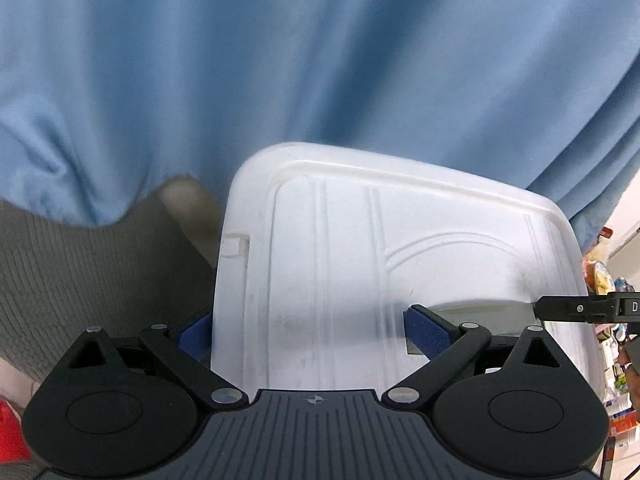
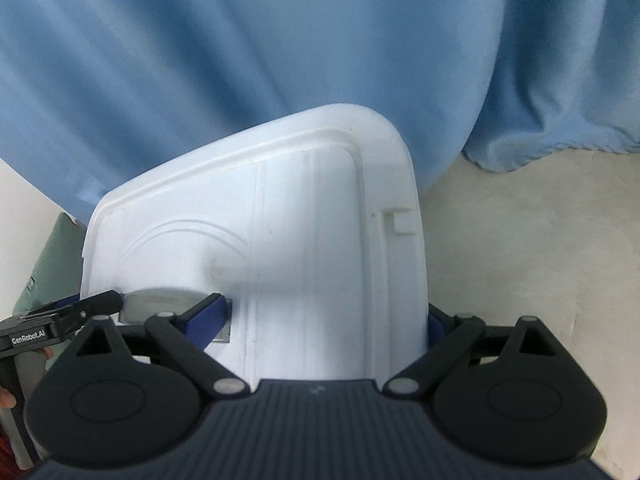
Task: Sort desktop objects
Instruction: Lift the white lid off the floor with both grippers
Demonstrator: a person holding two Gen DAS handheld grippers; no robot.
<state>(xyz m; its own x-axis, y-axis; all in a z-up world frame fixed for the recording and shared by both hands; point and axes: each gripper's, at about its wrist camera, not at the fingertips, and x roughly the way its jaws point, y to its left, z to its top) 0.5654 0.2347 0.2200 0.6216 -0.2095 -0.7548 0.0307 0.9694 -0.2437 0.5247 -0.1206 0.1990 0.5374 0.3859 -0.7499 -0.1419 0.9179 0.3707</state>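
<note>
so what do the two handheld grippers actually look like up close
Both match: the left gripper and right gripper have a ribbed dark grey body, two round black housings, black linkage arms with silver rivets, and blue ribbed pads. White "GenRobot.AI" lettering marks the left one's side.

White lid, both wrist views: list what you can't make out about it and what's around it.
- Underside of the white lid: faces away in both views.
- Lid's near edge: hidden behind the left gripper and right gripper bodies.
- Desktop objects: blocked by the lid and the blue cloth.
- Shelf clutter: left wrist view, cut off by the right edge, too small.
</note>
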